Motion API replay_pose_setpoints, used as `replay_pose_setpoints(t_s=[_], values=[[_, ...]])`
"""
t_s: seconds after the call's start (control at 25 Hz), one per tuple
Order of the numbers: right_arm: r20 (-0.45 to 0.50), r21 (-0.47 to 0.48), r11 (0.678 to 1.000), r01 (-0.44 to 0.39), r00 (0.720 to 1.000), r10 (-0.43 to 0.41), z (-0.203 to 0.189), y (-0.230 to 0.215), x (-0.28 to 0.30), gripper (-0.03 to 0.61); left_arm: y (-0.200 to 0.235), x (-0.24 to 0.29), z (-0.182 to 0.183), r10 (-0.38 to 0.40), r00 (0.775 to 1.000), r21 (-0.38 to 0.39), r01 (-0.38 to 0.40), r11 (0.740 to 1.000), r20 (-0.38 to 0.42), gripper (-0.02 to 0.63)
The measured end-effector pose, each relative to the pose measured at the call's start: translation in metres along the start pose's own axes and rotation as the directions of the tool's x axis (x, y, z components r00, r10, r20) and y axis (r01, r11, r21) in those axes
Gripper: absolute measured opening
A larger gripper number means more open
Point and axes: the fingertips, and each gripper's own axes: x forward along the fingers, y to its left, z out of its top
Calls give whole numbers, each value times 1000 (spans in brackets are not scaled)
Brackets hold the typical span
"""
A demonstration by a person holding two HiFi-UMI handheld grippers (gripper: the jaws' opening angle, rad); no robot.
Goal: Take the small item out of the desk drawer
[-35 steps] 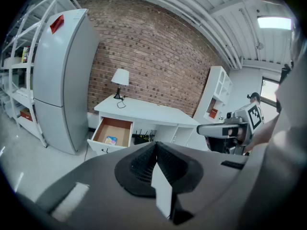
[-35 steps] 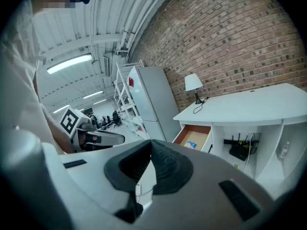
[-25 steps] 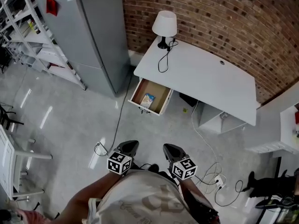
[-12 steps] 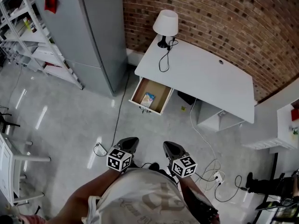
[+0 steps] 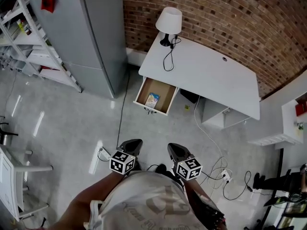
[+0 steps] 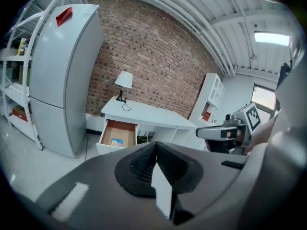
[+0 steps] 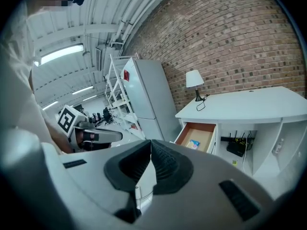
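- Your left gripper (image 5: 133,145) has its jaws closed tip to tip with nothing between them.
- Your right gripper (image 5: 173,150) sits just beside it, jaws likewise pressed together and empty.
- The drawer (image 5: 164,94) is at your 12 o'clock, pulled out from under the left end of the white bench (image 5: 206,75), well apart from both grippers.
- The small item (image 5: 152,99), a flat blue and yellow packet, lies on the drawer bottom, towards the drawer's left side.
- Only grey floor (image 5: 72,123) lies between your jaws and the drawer front.
- A thin black cable (image 5: 121,119) crosses that floor at your 11 o'clock. It runs from the wall beside the fridge (image 5: 91,32) down to a loop just left of your left gripper.
- A white cable (image 5: 204,137) trails from under the bench at your 1 o'clock to a power strip (image 5: 224,178) at your 3 o'clock.
- On the bench's far left corner stands a white lamp (image 5: 169,22), its black cord (image 5: 167,61) looping over the bench top above the drawer.
- A brick wall (image 5: 230,18) backs the bench.
- A white shelving rack (image 5: 29,42) stands beyond the fridge at your 10 o'clock.
- A white shelf unit (image 5: 288,123) stands at your 2 o'clock.
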Motion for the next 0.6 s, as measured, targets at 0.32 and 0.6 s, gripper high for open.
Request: replay_pose_setpoints(t_s=[0.32,0.6], values=[[4,5,999,41,999,-41,-1,33,26,6,38,-30,-6,-9,1000,-1,9,1000,-10,6],[-1,13,996,84,996,-84,-9,47,33,6,50,-43,-11,-42,999,16,42,999,-12,6]])
